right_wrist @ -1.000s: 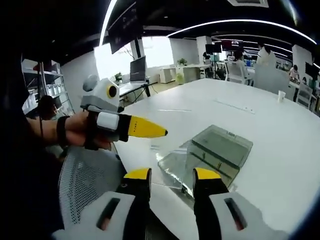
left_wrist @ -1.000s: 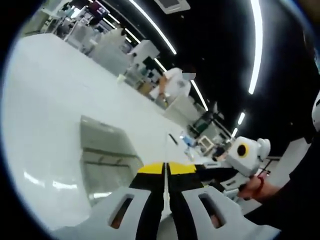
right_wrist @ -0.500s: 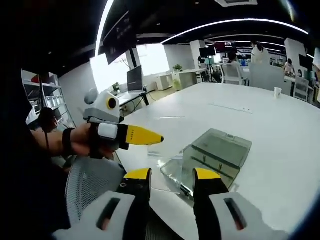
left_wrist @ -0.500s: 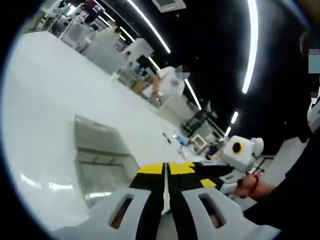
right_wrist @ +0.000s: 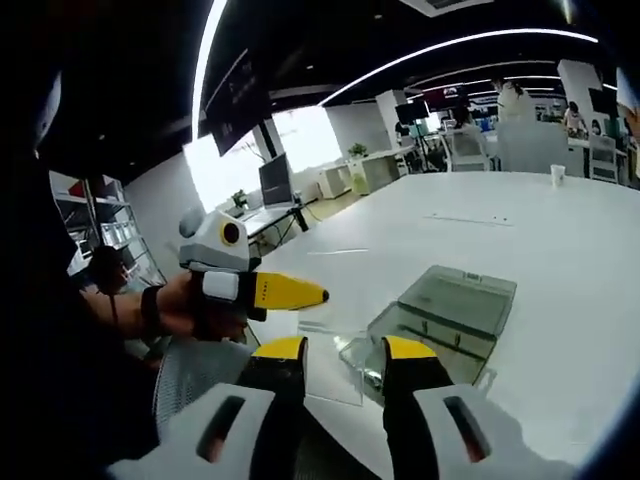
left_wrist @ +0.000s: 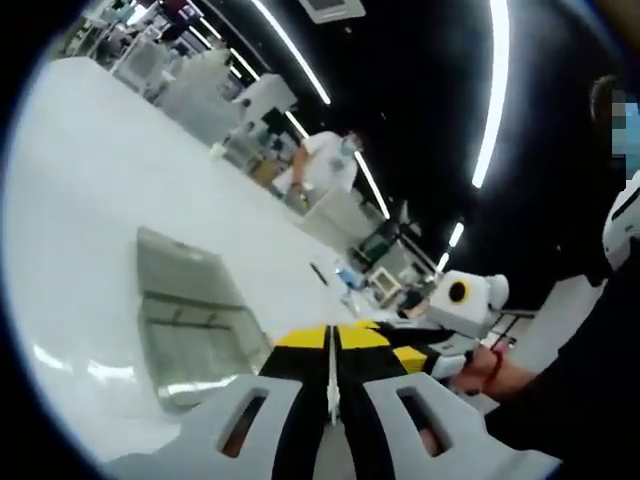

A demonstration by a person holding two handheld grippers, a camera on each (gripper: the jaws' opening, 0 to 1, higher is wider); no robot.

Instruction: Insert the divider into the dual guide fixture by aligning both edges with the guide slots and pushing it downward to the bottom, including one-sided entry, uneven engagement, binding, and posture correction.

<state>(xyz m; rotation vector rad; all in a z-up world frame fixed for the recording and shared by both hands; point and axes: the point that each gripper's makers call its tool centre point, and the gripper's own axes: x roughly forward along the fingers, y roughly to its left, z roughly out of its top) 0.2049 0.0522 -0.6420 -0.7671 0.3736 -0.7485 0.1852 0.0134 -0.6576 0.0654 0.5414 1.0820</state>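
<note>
Left hand-held gripper (left_wrist: 333,340): jaws pressed together, possibly pinching a thin clear divider edge-on; uncertain. Right hand-held gripper (right_wrist: 345,350): jaws apart, empty, nearer the fixture (right_wrist: 445,310). Fixture: clear tray just beyond the right jaws, long axis running far-right. Surface: white counter (right_wrist: 560,230). Room: open office.

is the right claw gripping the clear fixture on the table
No, in the right gripper view the right claw is open with nothing between its yellow tips, and the clear smoky plastic fixture lies beyond it on the white table.

fixture (right_wrist: 440,320) near corner behind right claw (right_wrist: 345,350)
</note>
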